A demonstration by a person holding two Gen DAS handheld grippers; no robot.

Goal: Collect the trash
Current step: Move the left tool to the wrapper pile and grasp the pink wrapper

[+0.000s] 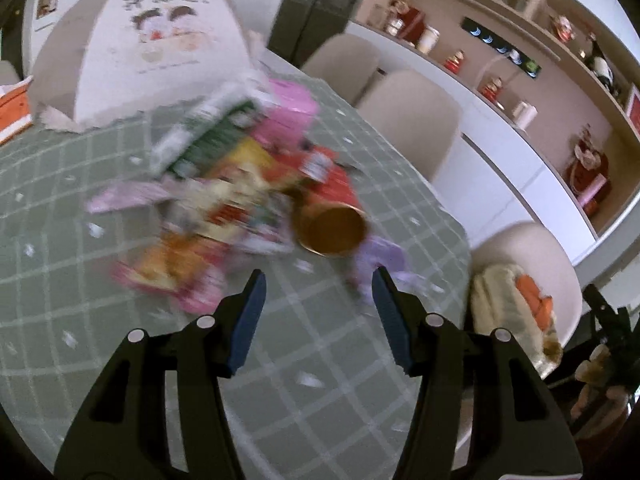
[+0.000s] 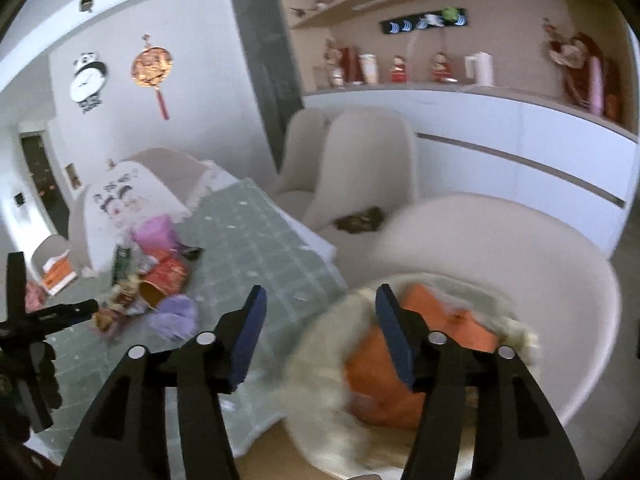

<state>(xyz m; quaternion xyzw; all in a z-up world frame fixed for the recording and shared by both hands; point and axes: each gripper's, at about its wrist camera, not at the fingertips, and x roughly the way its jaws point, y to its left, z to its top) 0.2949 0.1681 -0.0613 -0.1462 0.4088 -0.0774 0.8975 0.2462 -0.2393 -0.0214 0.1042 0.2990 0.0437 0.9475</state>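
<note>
A blurred pile of trash (image 1: 224,184) lies on the green checked tablecloth (image 1: 320,360): a green carton (image 1: 212,136), pink packaging (image 1: 288,108), a red tub (image 1: 332,226) on its side with a gold inside, and a purple wrapper (image 1: 376,260). My left gripper (image 1: 319,272) hangs open just short of the tub and the purple wrapper, with nothing between its fingers. My right gripper (image 2: 322,287) is open above a pale translucent bag (image 2: 320,360) on a beige chair seat (image 2: 520,280). An orange wrapper (image 2: 376,376) lies in that bag, apart from the pads.
A tall white paper bag (image 1: 160,40) with a cartoon print stands at the table's far end, an orange box (image 1: 14,108) beside it. Small paper scraps dot the cloth. Beige chairs (image 1: 408,120) line the table's right side, in front of a white sideboard (image 1: 500,140) with ornaments.
</note>
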